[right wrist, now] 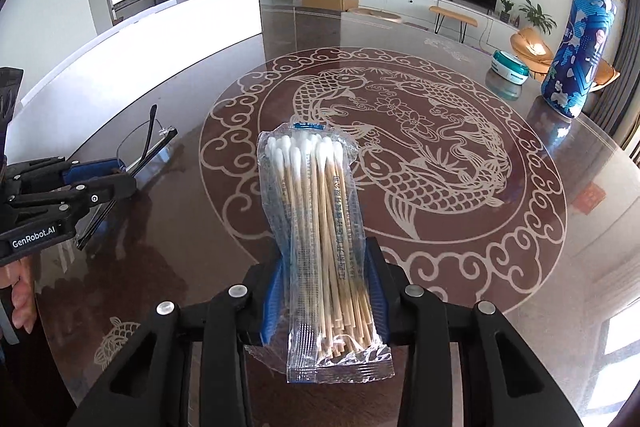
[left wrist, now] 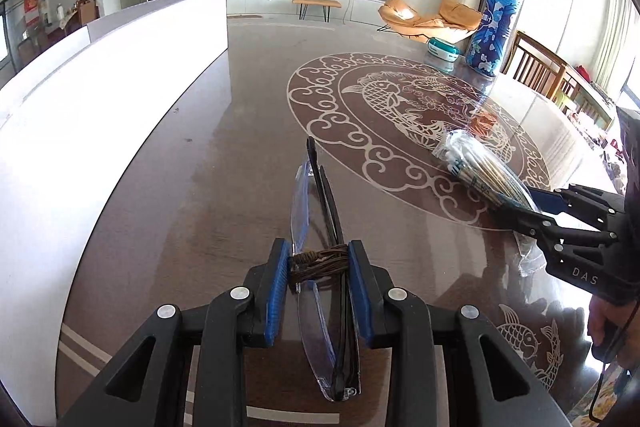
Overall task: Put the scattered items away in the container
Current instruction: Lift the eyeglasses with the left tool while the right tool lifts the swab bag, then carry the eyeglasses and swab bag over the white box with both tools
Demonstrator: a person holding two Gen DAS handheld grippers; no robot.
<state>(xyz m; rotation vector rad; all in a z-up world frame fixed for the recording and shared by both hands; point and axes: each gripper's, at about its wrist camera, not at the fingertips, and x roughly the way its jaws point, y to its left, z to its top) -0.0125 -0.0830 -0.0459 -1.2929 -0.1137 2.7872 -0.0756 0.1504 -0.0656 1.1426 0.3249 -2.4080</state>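
Observation:
My left gripper (left wrist: 318, 259) is shut on a pair of folded rimless glasses (left wrist: 316, 211) wound with brown cord, held above the dark table. The white container (left wrist: 120, 79) stands close on the left. My right gripper (right wrist: 326, 267) is shut on a clear pack of cotton swabs (right wrist: 316, 195), their white tips pointing away from me. In the right wrist view the left gripper (right wrist: 120, 179) with the glasses (right wrist: 148, 147) is at the left, near the container's wall (right wrist: 160, 39). In the left wrist view the right gripper (left wrist: 516, 211) with the swab pack (left wrist: 480, 167) is at the right.
A tall blue patterned bottle (left wrist: 494, 27) (right wrist: 576, 55) and a teal round box (left wrist: 442, 53) (right wrist: 510, 67) stand at the table's far right. The glossy table (right wrist: 440, 187) bears a fish inlay. Wooden chairs line its right edge, and a person's hands show at the frame edges.

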